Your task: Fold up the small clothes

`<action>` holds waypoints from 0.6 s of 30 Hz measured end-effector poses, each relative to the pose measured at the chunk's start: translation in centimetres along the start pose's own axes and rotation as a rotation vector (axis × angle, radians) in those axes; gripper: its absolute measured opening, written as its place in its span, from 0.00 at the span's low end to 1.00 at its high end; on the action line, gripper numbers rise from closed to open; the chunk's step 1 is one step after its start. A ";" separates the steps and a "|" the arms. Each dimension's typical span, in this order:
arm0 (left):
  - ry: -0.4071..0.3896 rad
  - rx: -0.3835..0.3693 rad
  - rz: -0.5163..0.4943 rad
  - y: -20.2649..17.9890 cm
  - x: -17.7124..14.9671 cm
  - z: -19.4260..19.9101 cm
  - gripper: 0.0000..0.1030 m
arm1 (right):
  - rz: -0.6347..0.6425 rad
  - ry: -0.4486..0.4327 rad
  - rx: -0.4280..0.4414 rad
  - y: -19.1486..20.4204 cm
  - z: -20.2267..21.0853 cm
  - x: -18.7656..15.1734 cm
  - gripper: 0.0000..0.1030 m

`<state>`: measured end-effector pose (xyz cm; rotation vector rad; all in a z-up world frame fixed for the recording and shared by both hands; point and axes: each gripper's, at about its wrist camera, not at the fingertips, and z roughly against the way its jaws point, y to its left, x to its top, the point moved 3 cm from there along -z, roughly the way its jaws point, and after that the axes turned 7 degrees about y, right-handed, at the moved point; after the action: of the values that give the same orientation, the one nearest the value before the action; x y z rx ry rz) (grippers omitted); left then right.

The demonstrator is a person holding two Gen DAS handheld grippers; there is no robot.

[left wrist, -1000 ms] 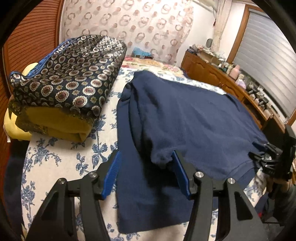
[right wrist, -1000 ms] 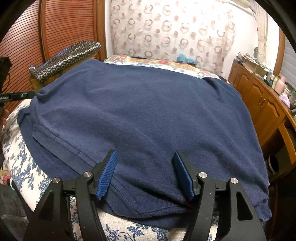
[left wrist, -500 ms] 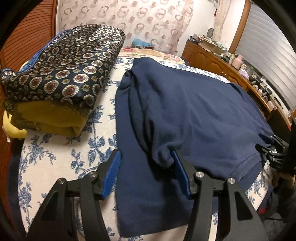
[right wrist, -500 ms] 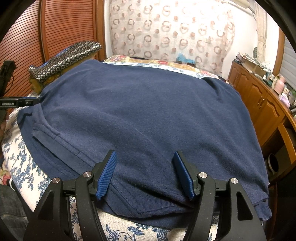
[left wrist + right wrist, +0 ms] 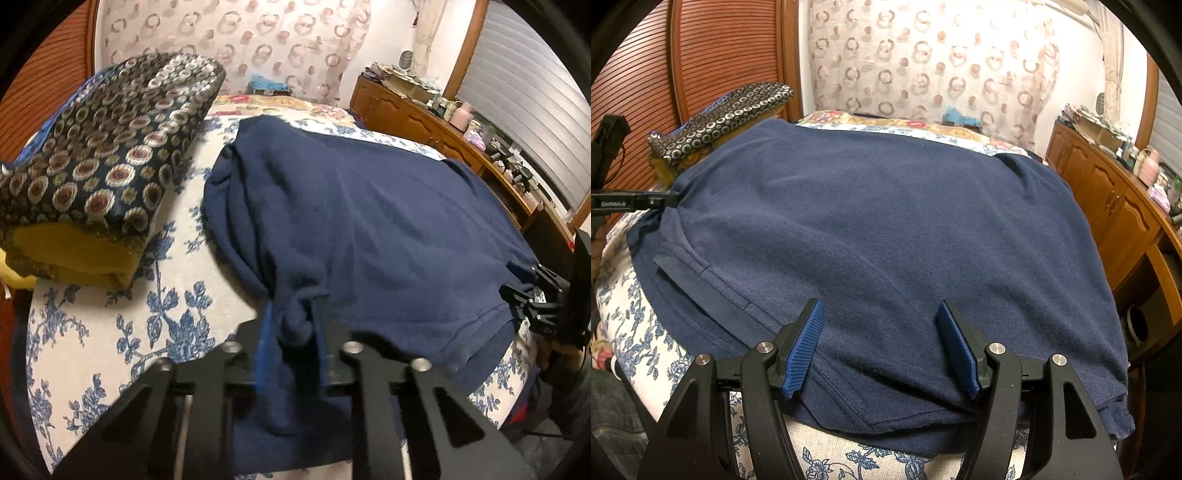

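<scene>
Between the blue pads of the left gripper (image 5: 293, 332) a bunched lump of the navy shirt (image 5: 369, 229) is pinched; the 2 fingers (image 5: 264, 339) are closing on it, with only that wad of cloth left in the narrow gap. The shirt's left side hangs down from the pinch toward the camera, over the edge of the bed (image 5: 110, 317), whose white cover carries blue flowers. Beyond the left fingers and to their left, apart from the shirt, sits a folded stack of patterned cloth (image 5: 110, 155) with a mustard layer under it. The right gripper (image 5: 882, 343) stands wide open, its 2 fingers (image 5: 803, 350) set over the near hem of the shirt (image 5: 886, 229), the cloth lying flat between them and not visibly squeezed. From these fingers the shirt spreads away across the bed, its far edge near the flowered bedding. At the far left of the right wrist view, the left gripper (image 5: 670, 201) meets the shirt's left edge. Farther off, beyond both pairs of fingers, hangs a curtain (image 5: 923, 74) printed with rings, and a wooden dresser (image 5: 1108, 199) stands to the right.
</scene>
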<state>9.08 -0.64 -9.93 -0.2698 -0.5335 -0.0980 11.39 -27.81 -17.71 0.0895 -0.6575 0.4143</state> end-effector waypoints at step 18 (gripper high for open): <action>-0.206 -0.140 -0.190 -8.6 7.0 4.7 0.05 | -0.118 -0.043 0.033 -3.5 2.1 0.1 0.64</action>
<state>11.37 -7.71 -0.45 -0.3681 -0.7577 -0.2947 11.66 -31.46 -15.80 0.1686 -0.6838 0.3100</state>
